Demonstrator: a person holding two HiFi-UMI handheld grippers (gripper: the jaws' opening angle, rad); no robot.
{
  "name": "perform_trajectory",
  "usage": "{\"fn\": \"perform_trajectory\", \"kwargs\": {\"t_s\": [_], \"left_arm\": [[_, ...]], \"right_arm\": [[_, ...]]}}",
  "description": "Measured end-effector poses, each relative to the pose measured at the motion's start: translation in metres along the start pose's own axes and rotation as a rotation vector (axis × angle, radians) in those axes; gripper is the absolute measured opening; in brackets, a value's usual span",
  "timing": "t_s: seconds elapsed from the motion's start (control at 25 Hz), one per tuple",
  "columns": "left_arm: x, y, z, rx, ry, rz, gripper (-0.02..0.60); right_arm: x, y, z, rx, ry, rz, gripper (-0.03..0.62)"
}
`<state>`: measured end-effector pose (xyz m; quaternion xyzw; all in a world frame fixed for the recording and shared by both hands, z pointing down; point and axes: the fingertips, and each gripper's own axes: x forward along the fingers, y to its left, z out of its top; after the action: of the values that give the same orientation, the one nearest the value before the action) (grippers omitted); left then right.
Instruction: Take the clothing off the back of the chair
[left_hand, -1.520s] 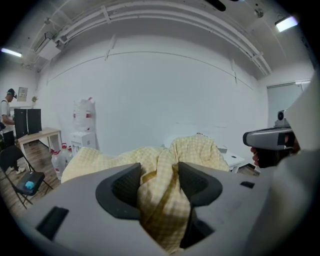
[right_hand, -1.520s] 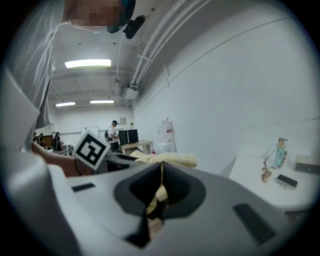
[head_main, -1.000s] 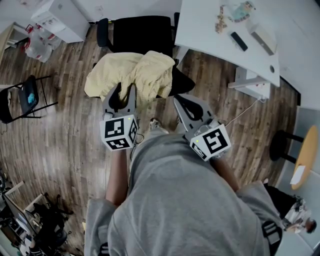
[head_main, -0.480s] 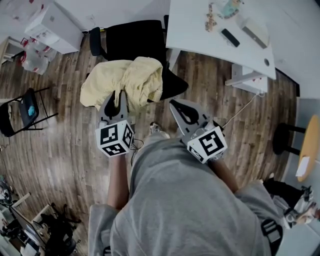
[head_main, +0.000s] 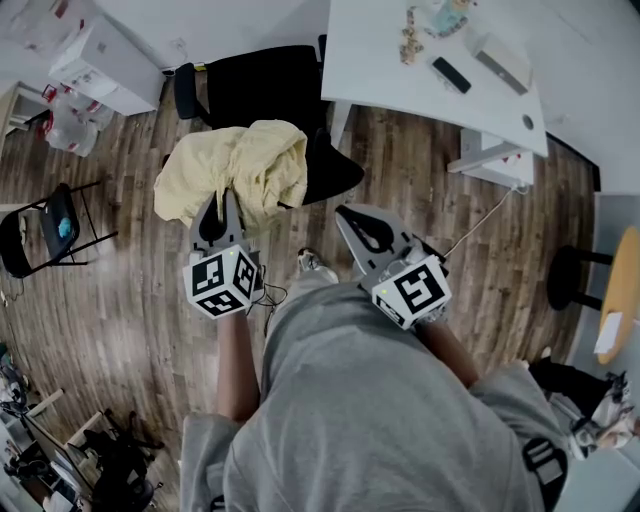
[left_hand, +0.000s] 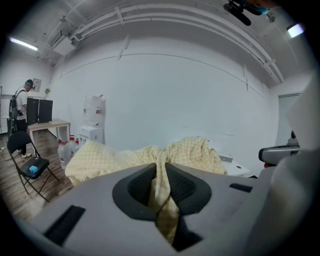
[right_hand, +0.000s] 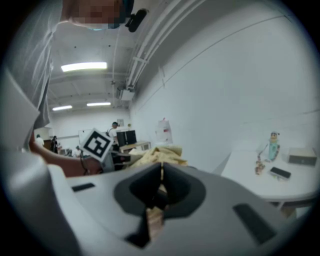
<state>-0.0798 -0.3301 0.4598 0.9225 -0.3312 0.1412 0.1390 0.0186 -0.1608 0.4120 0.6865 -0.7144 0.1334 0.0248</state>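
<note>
Your left gripper (head_main: 222, 198) has just been closing and now pinches a fold of the yellow clothing (head_main: 235, 165). The clothing lies draped over the back of the black chair (head_main: 265, 85), at its left end. Your right gripper (head_main: 347, 213) is clenched on nothing, near the back's bare right end.

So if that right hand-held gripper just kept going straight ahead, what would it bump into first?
Probably the yellow clothing draped on the black chair. It sits right beyond the tips of the right hand-held gripper, though depth is hard to judge.
</note>
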Motion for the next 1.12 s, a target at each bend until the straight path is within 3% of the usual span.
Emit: {"fn": "perform_trajectory", "kwargs": {"t_s": [0.56,1.12], "left_arm": [[-0.019,-0.013,-0.001,-0.063,-0.043,0.082,0.072],[-0.039,-0.033,0.003,-0.098,-0.091,0.17,0.072]], "right_arm": [[-0.012,-0.003,-0.002,-0.019,0.017,0.112,0.035],[-0.014,0.004,0.004,-0.077,0.014,0.289,0.035]]}}
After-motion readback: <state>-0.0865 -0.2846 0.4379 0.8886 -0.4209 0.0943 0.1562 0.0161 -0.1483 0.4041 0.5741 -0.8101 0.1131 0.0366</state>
